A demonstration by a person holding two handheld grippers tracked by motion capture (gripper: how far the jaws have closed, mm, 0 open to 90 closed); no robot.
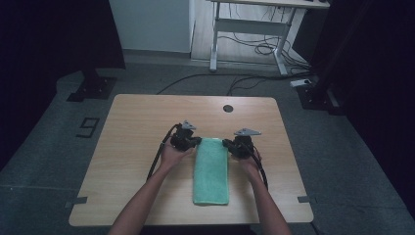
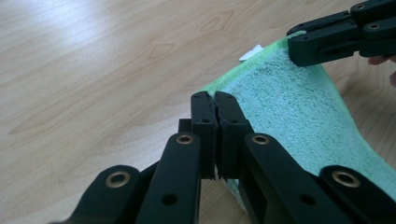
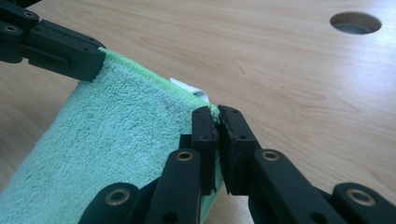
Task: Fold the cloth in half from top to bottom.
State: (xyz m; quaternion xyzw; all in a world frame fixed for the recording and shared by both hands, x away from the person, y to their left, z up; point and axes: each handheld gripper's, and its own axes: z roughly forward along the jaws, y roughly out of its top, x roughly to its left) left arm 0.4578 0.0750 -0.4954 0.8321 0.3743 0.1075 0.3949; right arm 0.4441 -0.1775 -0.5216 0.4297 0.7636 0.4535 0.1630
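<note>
Jaws of both the left gripper (image 2: 215,100) and right gripper (image 3: 214,114) pinch the towel's (image 1: 211,169) 12 o'clock corners, lifted off the table (image 1: 137,122)

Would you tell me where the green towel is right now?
In the high view the green towel lies lengthwise at the table's middle, its far corners pinched by the left gripper and right gripper.

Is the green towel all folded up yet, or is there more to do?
Partly done, it seems. The green towel already lies as a long narrow strip on the table, so it looks folded once or more. Right now the left claw and the right claw are each pinched shut on a far corner, lifting that edge. Probably left: bringing that end over toward the near end and letting go.
</note>
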